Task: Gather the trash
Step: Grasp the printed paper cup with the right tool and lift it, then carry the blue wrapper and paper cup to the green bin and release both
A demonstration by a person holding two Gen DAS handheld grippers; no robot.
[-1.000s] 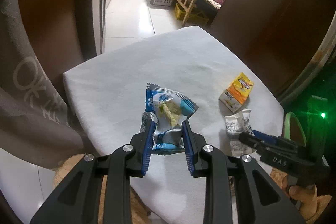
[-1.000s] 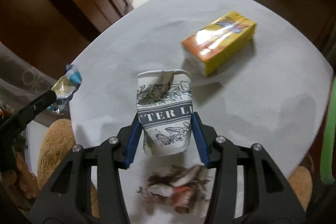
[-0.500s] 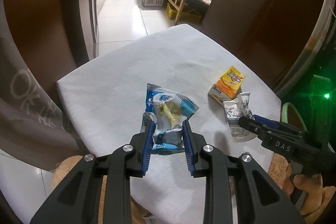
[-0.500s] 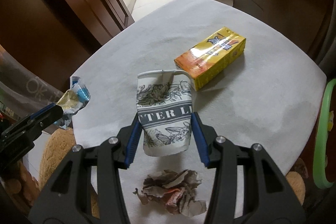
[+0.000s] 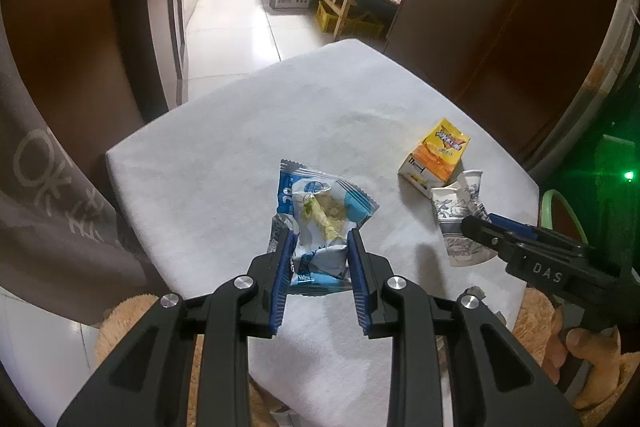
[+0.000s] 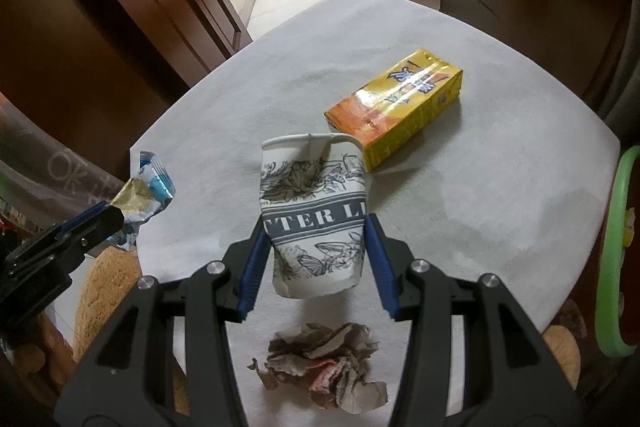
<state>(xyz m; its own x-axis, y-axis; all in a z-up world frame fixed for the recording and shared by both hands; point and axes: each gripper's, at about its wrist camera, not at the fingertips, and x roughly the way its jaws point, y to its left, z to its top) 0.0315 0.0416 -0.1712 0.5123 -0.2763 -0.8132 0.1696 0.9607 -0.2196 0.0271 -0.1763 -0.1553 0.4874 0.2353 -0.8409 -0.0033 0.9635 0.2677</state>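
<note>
Both grippers are rising since earlier: left gripper jaws clamping the snack wrapper, right gripper jaws clamping the paper cup above the worktop. Advisably, keeping both grips firm during transport.

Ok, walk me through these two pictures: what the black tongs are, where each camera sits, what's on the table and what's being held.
There is no robot here. A person holds a hand-operated gripper in each hand, and each carries a wide-angle camera looking forward along its two fingers. One picture comes from the left gripper, which is shut on a blue and white snack wrapper. The other comes from the right gripper, which is shut on a crumpled paper cup with a printed pattern. Each gripper also shows at the edge of the other's picture. Still lying on the grey table are a yellow and orange carton on its side and a wad of crumpled paper.
</note>
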